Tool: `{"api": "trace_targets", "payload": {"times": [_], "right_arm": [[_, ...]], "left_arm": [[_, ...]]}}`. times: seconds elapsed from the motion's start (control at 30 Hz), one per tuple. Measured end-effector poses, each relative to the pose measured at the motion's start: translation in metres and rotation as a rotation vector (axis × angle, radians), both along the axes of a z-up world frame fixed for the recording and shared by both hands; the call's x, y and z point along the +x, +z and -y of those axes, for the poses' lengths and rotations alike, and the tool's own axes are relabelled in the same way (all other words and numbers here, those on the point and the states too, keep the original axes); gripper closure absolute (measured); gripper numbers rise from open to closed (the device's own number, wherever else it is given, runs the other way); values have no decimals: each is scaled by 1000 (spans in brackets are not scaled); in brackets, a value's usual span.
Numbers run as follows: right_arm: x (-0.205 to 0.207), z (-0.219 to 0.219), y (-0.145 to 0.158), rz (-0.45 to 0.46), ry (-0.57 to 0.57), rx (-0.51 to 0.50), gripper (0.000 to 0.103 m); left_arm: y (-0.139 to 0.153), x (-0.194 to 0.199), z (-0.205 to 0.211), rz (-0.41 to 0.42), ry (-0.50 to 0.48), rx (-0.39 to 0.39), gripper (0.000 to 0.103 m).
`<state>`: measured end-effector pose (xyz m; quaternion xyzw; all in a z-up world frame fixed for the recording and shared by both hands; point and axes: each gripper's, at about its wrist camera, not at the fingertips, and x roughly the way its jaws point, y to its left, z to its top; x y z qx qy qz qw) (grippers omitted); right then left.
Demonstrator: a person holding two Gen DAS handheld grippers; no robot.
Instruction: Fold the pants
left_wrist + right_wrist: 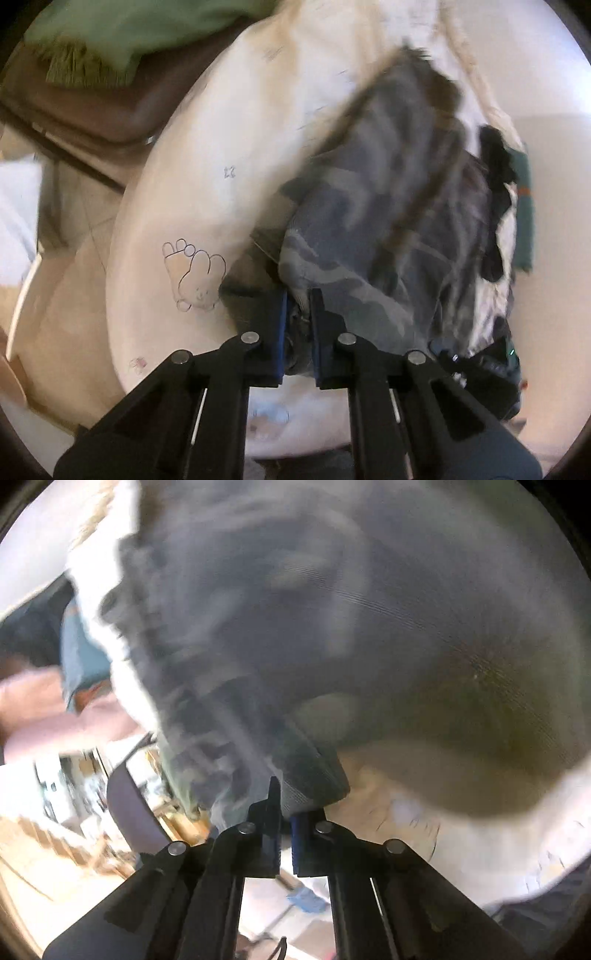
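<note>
Left claw [298, 295] clenched on camo pants [388, 192] edge — cloth trails toward 1 o'clock over white bed sheet [207, 155]. Right claw [284, 797] clamped on pants [314, 609] — fabric lifted, blurred, filling view. Judgement: both edges pinched to carry fold over.

Camouflage pants [388, 206] on white cartoon-printed sheet [207, 177].

Motion blur smears the camouflage pants [332, 627] filling the right wrist view, their far edges cut off by the frame's upper rim, while cloth hides the right fingers [275, 794] at their tips and lower-left background clutter stays unreadable.
</note>
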<state>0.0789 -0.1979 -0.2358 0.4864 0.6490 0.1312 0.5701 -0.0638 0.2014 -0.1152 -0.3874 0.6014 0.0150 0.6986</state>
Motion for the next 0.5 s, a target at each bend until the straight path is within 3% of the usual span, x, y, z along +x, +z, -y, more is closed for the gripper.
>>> {"api": "trace_targets", "payload": {"times": [0.1, 0.2, 0.3, 0.33, 0.4, 0.43, 0.47, 0.5], "right_arm": [[-10, -5, 32, 26, 4, -5, 101], [-18, -10, 36, 37, 21, -44, 101], [-29, -22, 3, -12, 66, -135, 101], [-29, -22, -9, -8, 77, -175, 101], [-33, -20, -43, -36, 76, -178, 92], [-33, -17, -55, -72, 59, -150, 85], [-32, -15, -62, -103, 36, -110, 83], [-30, -14, -62, -113, 45, -98, 81]], "left_arm": [[17, -11, -4, 36, -77, -17, 95], [7, -16, -5, 12, -104, 9, 96], [-25, -17, 6, -79, -140, 66, 95], [-32, -17, 17, -93, -183, 120, 94], [-32, -14, 30, -94, -227, 204, 90], [-30, -12, 34, -95, -236, 219, 84], [-28, -11, 34, -106, -244, 224, 69], [-27, -11, 33, -124, -255, 237, 63]]}}
